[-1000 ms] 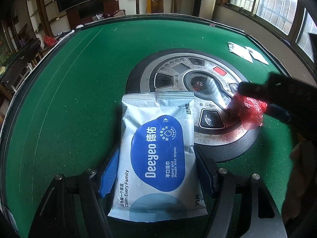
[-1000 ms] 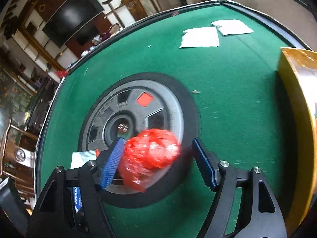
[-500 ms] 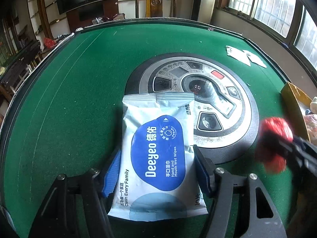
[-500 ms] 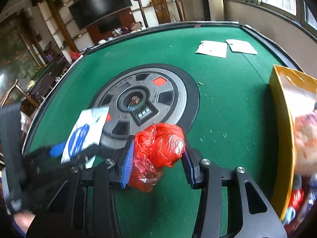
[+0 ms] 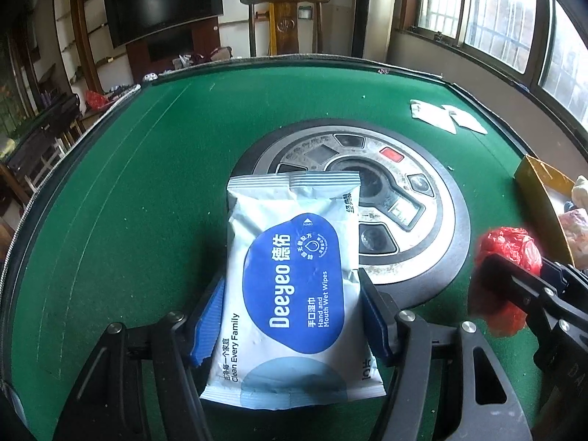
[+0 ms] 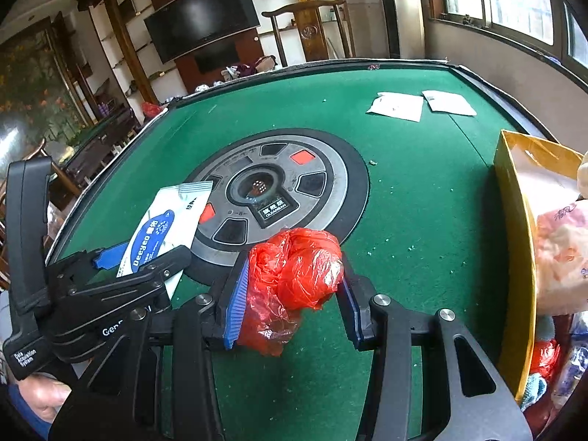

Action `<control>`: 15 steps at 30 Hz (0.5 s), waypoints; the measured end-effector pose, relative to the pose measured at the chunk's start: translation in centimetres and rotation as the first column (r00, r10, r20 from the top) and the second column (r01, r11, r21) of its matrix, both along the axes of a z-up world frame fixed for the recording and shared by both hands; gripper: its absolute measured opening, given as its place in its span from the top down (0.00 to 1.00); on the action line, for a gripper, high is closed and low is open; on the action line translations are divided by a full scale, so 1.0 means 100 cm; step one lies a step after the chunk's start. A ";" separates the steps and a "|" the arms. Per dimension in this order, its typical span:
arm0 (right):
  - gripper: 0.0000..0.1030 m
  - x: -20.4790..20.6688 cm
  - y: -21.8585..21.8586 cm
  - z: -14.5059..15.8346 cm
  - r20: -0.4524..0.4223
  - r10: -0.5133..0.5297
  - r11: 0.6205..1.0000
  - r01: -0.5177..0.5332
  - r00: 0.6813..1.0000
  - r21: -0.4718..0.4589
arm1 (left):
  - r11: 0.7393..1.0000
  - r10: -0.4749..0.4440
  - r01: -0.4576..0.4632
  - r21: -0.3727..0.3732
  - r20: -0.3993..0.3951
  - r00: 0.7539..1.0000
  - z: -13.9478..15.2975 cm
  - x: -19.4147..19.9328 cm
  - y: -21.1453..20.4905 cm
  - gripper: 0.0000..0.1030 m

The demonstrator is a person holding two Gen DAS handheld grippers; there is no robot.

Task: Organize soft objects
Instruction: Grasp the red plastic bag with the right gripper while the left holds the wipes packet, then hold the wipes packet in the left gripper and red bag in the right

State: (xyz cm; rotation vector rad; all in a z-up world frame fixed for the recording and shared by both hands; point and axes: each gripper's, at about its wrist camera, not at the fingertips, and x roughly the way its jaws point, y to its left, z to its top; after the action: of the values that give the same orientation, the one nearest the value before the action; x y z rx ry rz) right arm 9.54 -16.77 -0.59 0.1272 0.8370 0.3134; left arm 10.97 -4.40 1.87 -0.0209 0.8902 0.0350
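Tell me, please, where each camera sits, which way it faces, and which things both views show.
Left wrist: sits on the left gripper, looking forward and down across the green table; its own jaws grip the wipes pack.
Right wrist: sits on the right gripper, facing likewise toward the yellow box; its own jaws grip the red plastic bag, and a hand shows at lower left.
Shared: wipes pack, red plastic bag, round centre panel, white papers, yellow box, and each other's gripper.

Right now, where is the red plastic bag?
Clamped in the right gripper, the red plastic bag hangs over the green table, between the round centre panel and the yellow box.
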 end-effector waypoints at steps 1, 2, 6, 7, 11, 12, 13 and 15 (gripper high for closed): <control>0.58 0.000 -0.001 0.000 0.000 -0.002 1.000 0.002 1.000 0.002 | 1.000 0.001 -0.001 0.002 0.006 1.000 0.001 0.000 0.000 0.36; 0.58 0.000 -0.001 0.000 0.000 -0.004 1.000 0.004 1.000 0.004 | 1.000 0.002 -0.002 0.005 0.012 1.000 0.002 -0.001 0.000 0.36; 0.58 0.001 -0.002 0.000 -0.001 -0.010 1.000 0.010 1.000 0.004 | 1.000 0.006 -0.007 0.013 0.038 0.999 0.007 -0.003 0.000 0.36; 0.58 -0.002 -0.001 0.001 0.002 -0.011 1.000 0.011 1.000 0.002 | 1.000 0.006 -0.007 0.018 0.046 0.999 0.008 -0.004 -0.001 0.36; 0.58 -0.003 -0.001 0.002 0.011 -0.014 1.000 0.014 1.000 -0.002 | 0.999 0.006 -0.009 0.043 0.089 0.996 0.015 -0.009 -0.004 0.36; 0.58 -0.003 -0.001 0.002 0.011 -0.015 1.000 0.015 1.000 -0.002 | 0.999 0.005 -0.010 0.047 0.099 0.995 0.016 -0.010 -0.005 0.36; 0.58 -0.003 -0.001 0.002 0.011 -0.015 1.000 0.015 1.000 -0.004 | 0.999 0.006 -0.012 0.052 0.106 0.994 0.017 -0.011 -0.006 0.36; 0.58 -0.003 -0.001 0.002 0.011 -0.018 1.000 0.018 1.000 -0.006 | 0.998 0.008 -0.016 0.064 0.122 0.992 0.018 -0.013 -0.007 0.36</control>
State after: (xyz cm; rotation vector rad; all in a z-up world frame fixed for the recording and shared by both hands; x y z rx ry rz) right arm 9.23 -16.92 -0.40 0.1273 0.8252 0.2945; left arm 9.71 -5.10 3.71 0.0317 0.7666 0.0727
